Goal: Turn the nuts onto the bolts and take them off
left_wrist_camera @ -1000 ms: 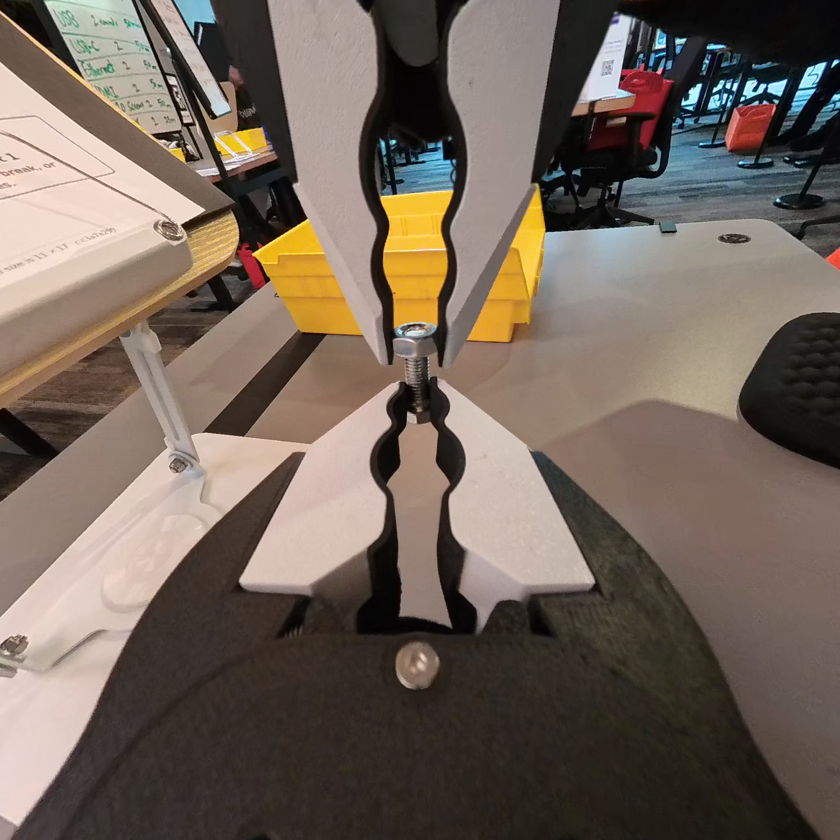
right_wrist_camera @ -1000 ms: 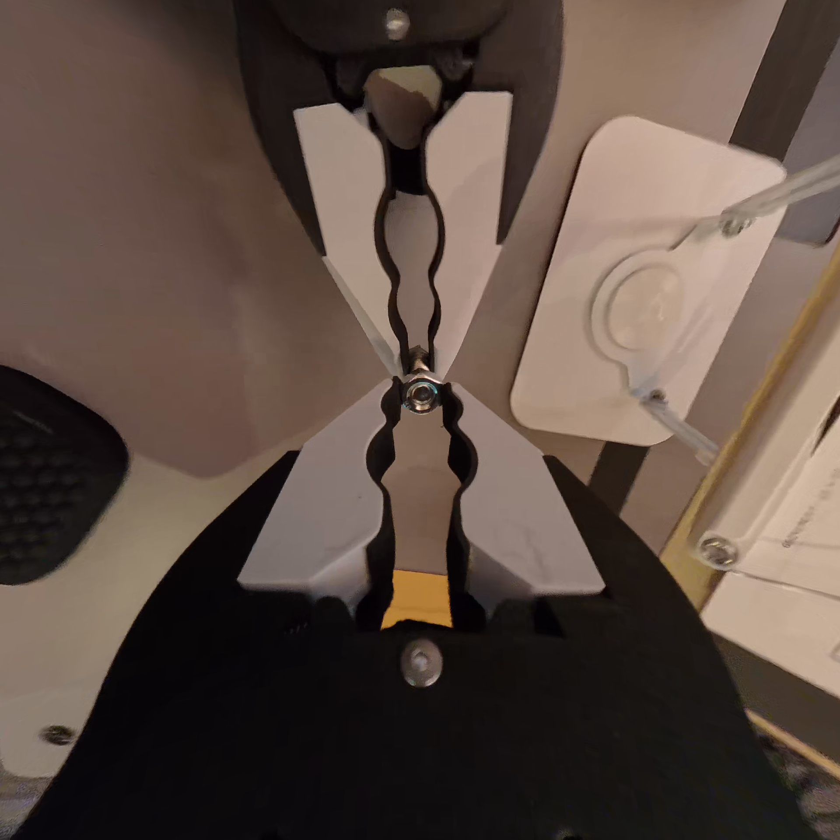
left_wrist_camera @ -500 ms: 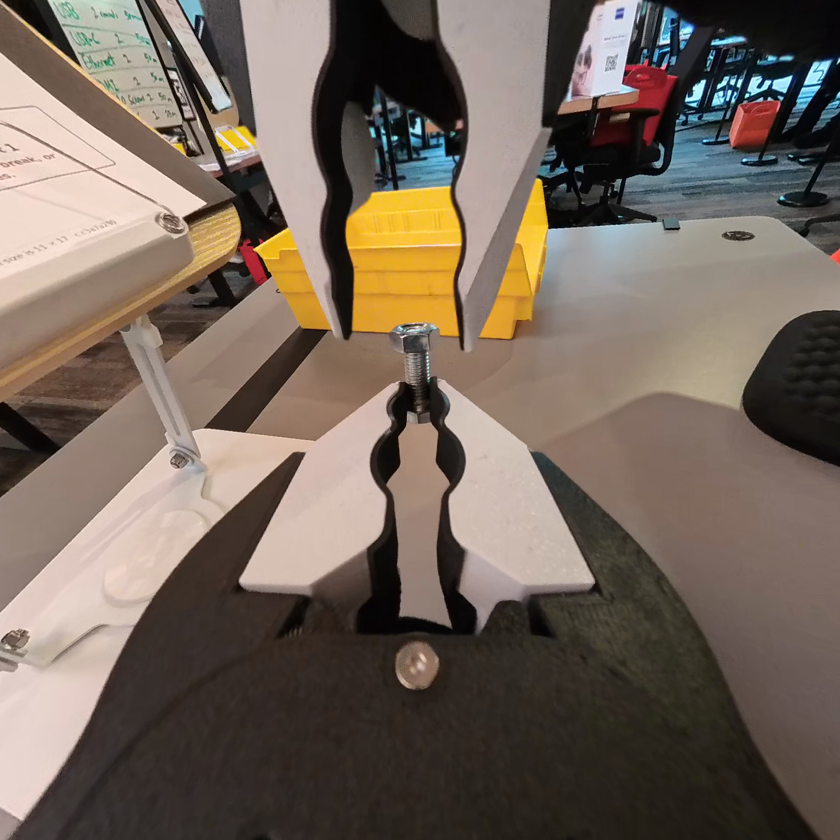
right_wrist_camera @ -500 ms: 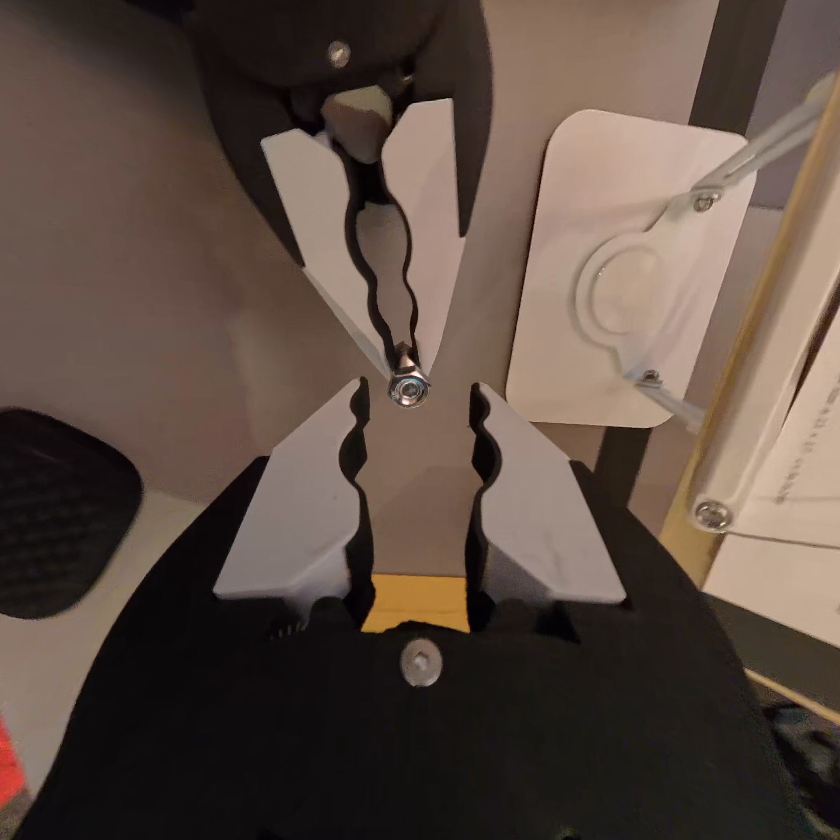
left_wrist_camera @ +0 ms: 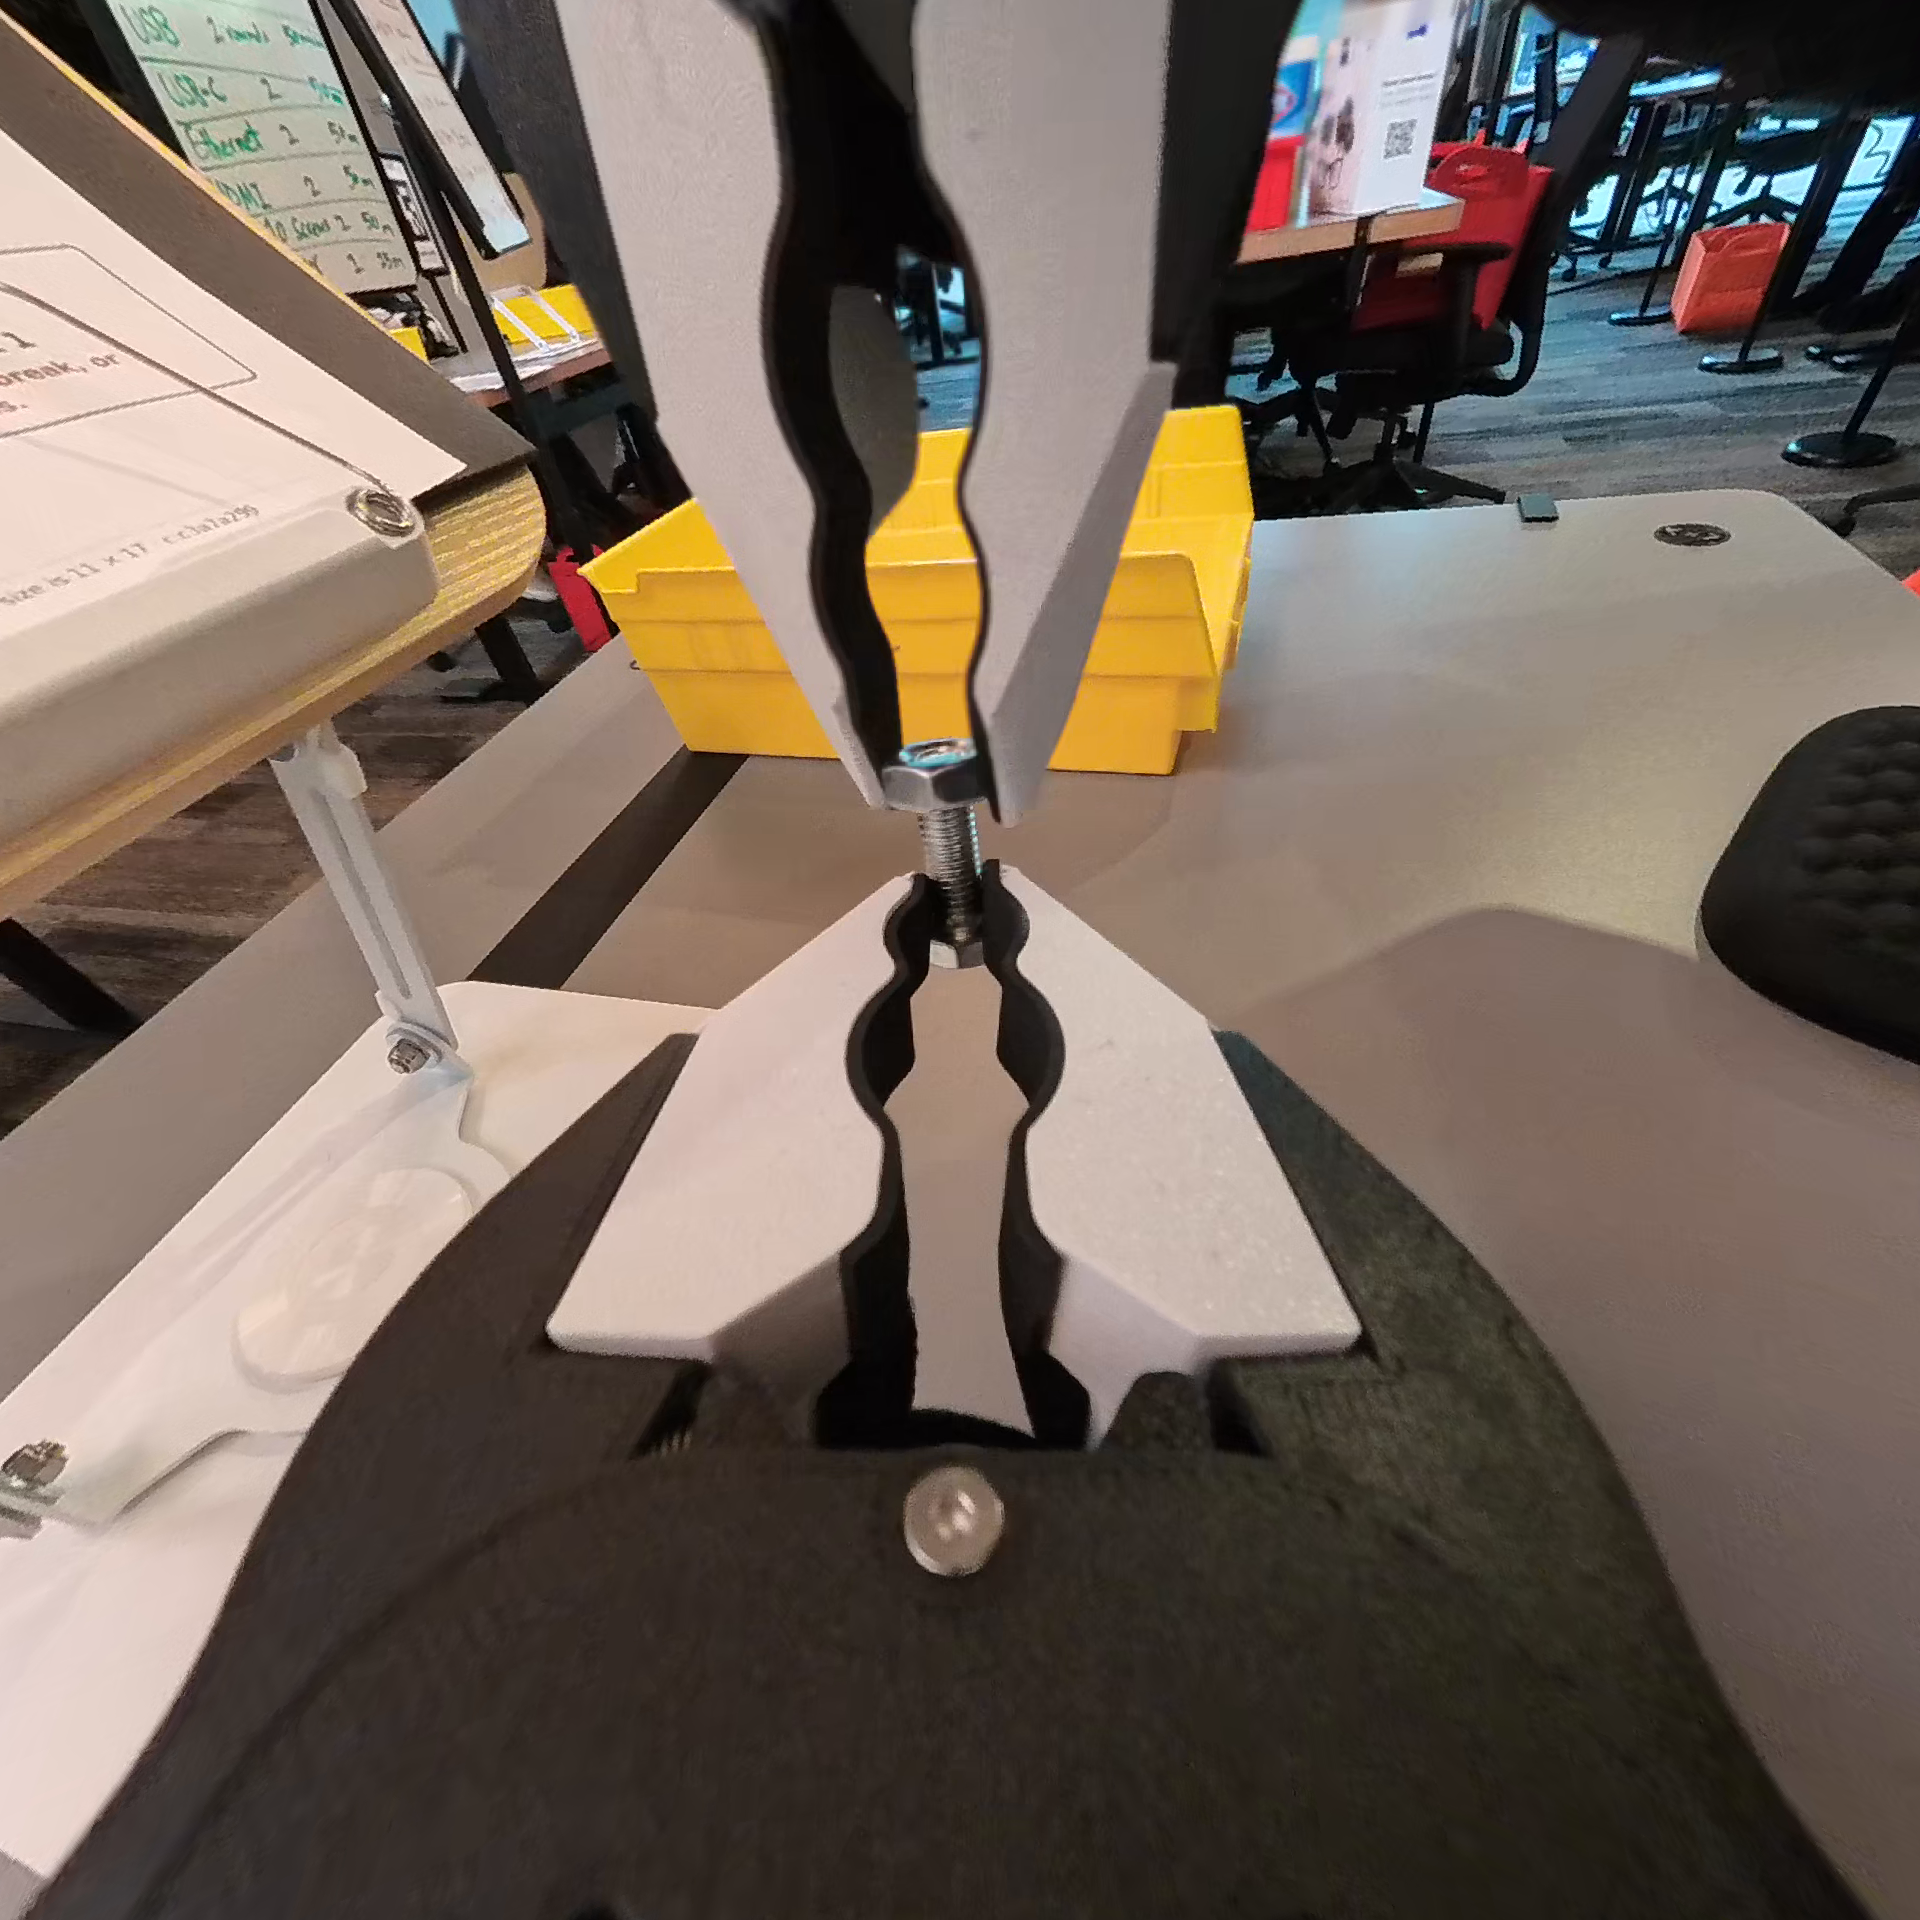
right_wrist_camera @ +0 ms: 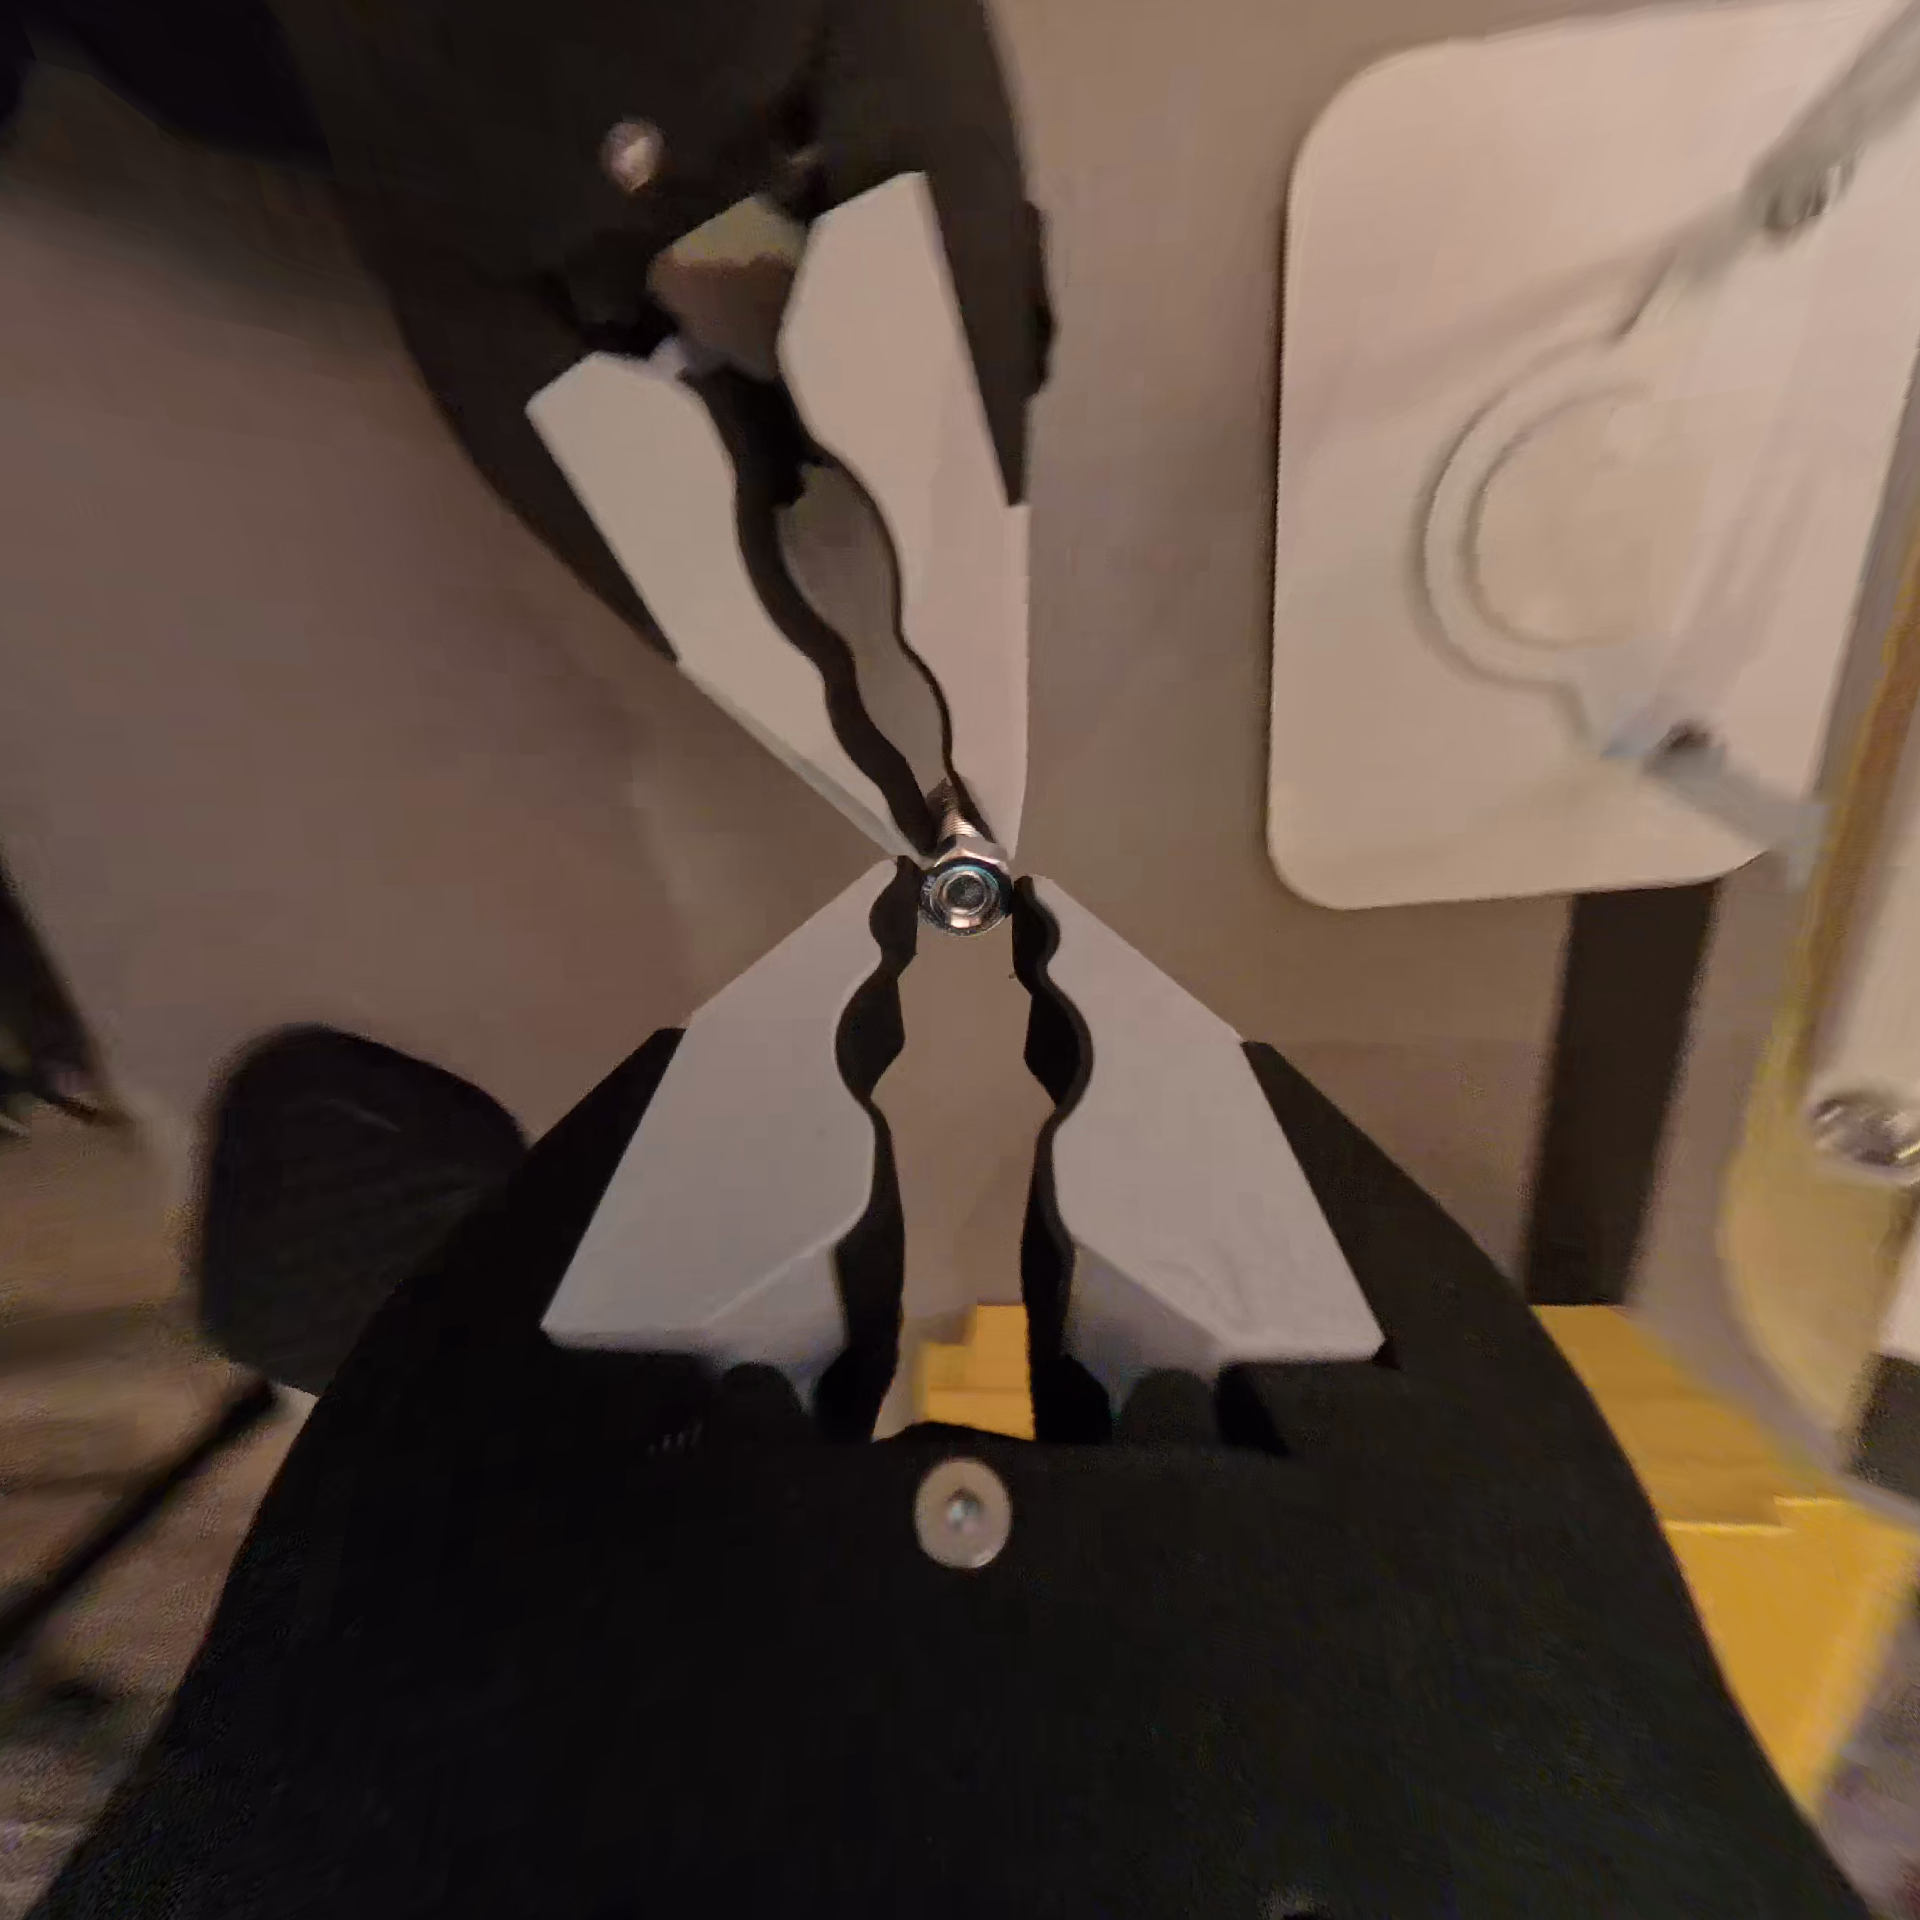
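The nut (left_wrist_camera: 932, 779) sits at the top end of the bolt (left_wrist_camera: 953, 883), whose long axis stands upright above the grey table (left_wrist_camera: 1455, 727). The left gripper (left_wrist_camera: 953, 925) pinches the bolt's lower end; the right gripper (right_wrist_camera: 961, 896), from above, pinches the nut.

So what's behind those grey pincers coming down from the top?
A yellow bin sits on the grey table behind the right gripper, which pinches the nut atop a bolt. Its fingers hide the bin's middle, and its inside isn't visible.
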